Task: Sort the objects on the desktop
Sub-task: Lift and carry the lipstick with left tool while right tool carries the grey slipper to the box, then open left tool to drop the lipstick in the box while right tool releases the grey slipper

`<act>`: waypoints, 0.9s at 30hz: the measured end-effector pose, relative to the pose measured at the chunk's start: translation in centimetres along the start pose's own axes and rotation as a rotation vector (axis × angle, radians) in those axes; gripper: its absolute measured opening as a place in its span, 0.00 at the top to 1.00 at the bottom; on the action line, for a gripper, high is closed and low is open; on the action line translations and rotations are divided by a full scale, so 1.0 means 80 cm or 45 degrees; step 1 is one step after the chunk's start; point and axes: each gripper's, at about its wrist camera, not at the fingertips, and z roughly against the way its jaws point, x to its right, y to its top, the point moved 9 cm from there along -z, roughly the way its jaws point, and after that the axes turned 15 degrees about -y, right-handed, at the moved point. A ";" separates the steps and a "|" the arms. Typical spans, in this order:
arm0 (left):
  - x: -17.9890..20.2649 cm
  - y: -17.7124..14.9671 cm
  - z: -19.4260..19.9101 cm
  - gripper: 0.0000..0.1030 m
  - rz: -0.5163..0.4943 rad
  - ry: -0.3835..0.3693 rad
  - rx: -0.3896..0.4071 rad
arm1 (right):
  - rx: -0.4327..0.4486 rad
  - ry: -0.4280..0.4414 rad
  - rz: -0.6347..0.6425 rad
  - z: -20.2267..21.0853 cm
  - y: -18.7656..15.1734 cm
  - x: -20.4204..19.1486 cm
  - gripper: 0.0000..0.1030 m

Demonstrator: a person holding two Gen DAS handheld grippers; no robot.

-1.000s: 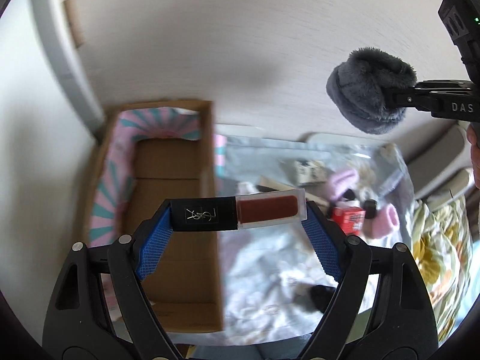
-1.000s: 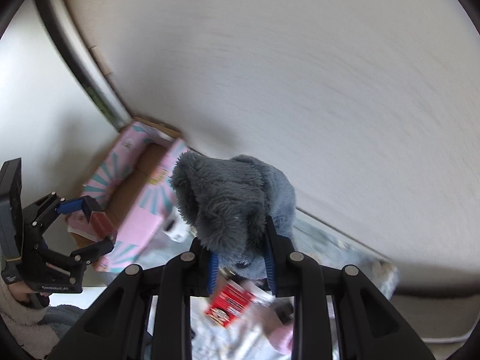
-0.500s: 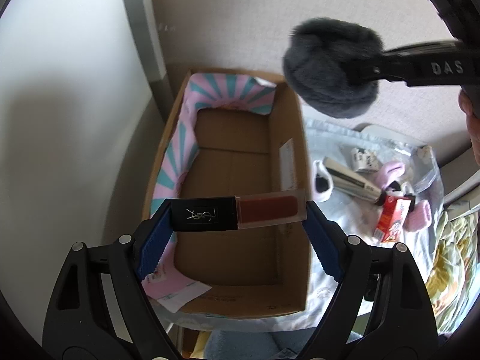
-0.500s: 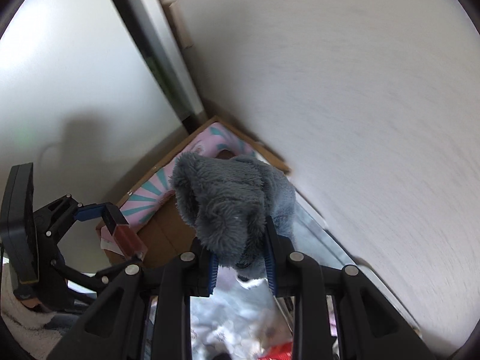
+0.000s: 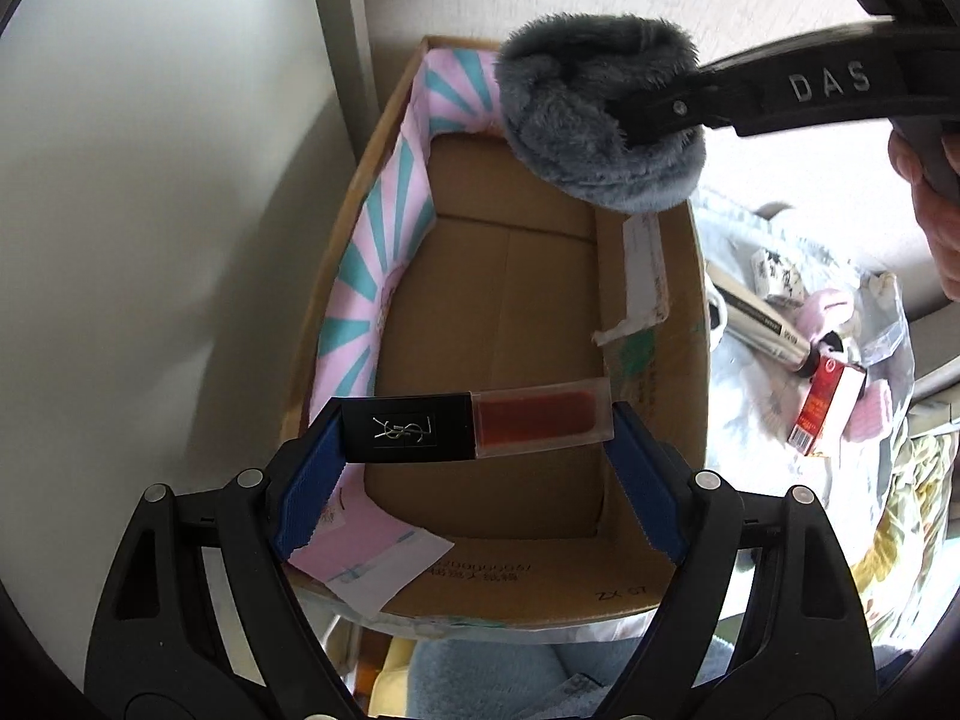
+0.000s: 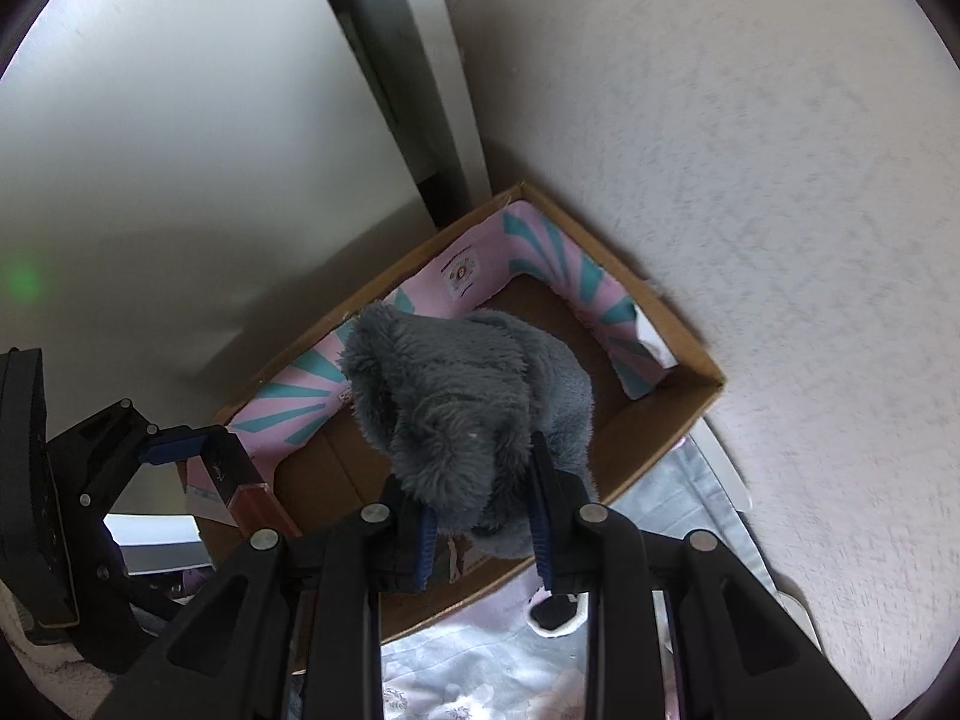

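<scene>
My left gripper (image 5: 477, 429) is shut on a lipstick tube (image 5: 477, 427) with a black cap and a clear red body, held crosswise by its ends over the near part of an open cardboard box (image 5: 684, 312). The box has a pink and teal paper liner (image 5: 384, 240) and a bare brown floor. My right gripper (image 6: 478, 480) is shut on a grey fluffy plush item (image 6: 456, 396), hanging over the same box (image 6: 690, 414). From the left wrist view the plush (image 5: 594, 120) hovers above the box's far right corner. The lipstick (image 6: 240, 480) shows at the lower left in the right wrist view.
Right of the box a pale cloth (image 5: 756, 420) carries a red carton (image 5: 825, 405), a long slim tube (image 5: 762, 324), a pink fuzzy thing (image 5: 828, 306) and a clear bag. A wall and a grey post (image 5: 342, 30) stand behind the box. A person's hand (image 5: 936, 198) shows at the right edge.
Both grippers have swung left from above the cloth to above the box and come lower. The box now fills the left wrist view. The lipstick and the plush stay gripped.
</scene>
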 end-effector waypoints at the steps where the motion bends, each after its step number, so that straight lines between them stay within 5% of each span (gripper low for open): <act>1: 0.001 -0.002 -0.002 0.20 0.004 -0.003 -0.003 | -0.006 -0.002 0.006 -0.001 0.001 -0.001 0.77; 10: 0.008 -0.007 -0.009 0.19 0.008 -0.035 -0.019 | -0.041 0.014 0.019 -0.012 0.004 -0.003 0.76; 13: 0.014 -0.007 -0.005 0.14 -0.016 -0.018 -0.011 | -0.068 0.022 0.053 -0.017 0.004 -0.009 0.66; 15: 0.016 -0.005 0.001 0.07 -0.043 0.012 0.009 | -0.038 0.000 0.038 -0.014 0.009 -0.007 0.54; 19: 0.020 0.002 0.013 0.02 -0.065 -0.001 0.035 | 0.105 0.004 -0.024 0.016 0.022 0.006 0.53; 22: 0.024 0.010 0.012 0.02 -0.067 -0.047 0.023 | 0.149 -0.085 -0.050 0.033 0.023 0.024 0.43; 27: 0.028 0.012 0.008 0.01 -0.019 -0.153 -0.026 | 0.198 -0.233 -0.016 0.053 0.011 0.046 0.42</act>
